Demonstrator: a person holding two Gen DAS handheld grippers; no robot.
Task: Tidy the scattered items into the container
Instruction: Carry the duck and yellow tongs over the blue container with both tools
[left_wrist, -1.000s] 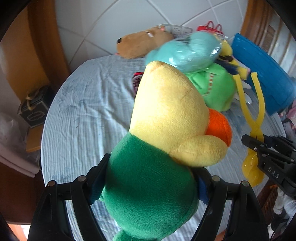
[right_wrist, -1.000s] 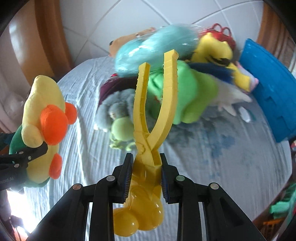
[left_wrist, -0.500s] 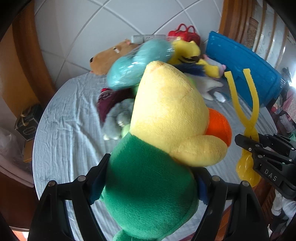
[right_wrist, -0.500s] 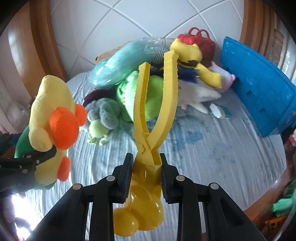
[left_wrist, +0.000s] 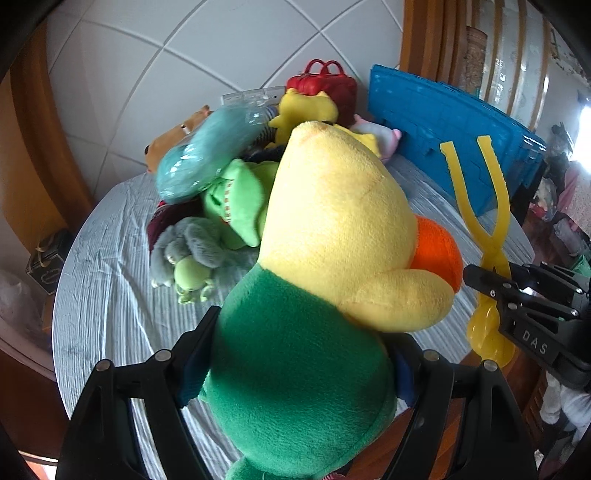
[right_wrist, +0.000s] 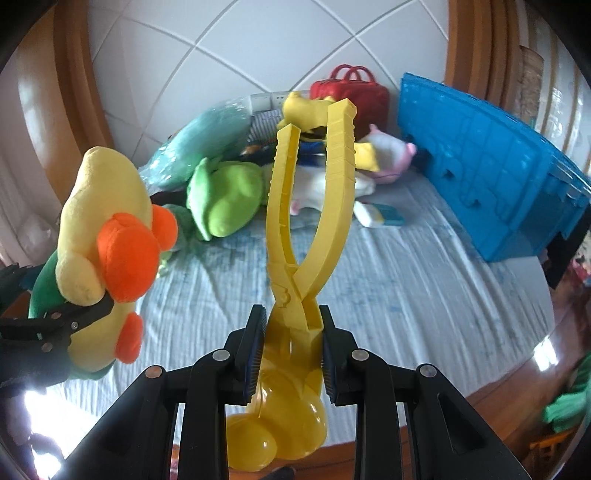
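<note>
Two grippers were loaded above the bed (right_wrist: 406, 295). The left gripper (left_wrist: 295, 369) clenched the green body of a yellow plush toy (left_wrist: 332, 229), and the right gripper (right_wrist: 291, 347) clamped yellow plastic tongs (right_wrist: 314, 206) near their hinge. A blue crate (right_wrist: 480, 177) stood at the bed's far right edge, beside the heaped soft toys (right_wrist: 221, 195).

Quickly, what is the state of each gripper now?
Left gripper: closed on the plush toy.
Right gripper: closed on the yellow tongs.
</note>
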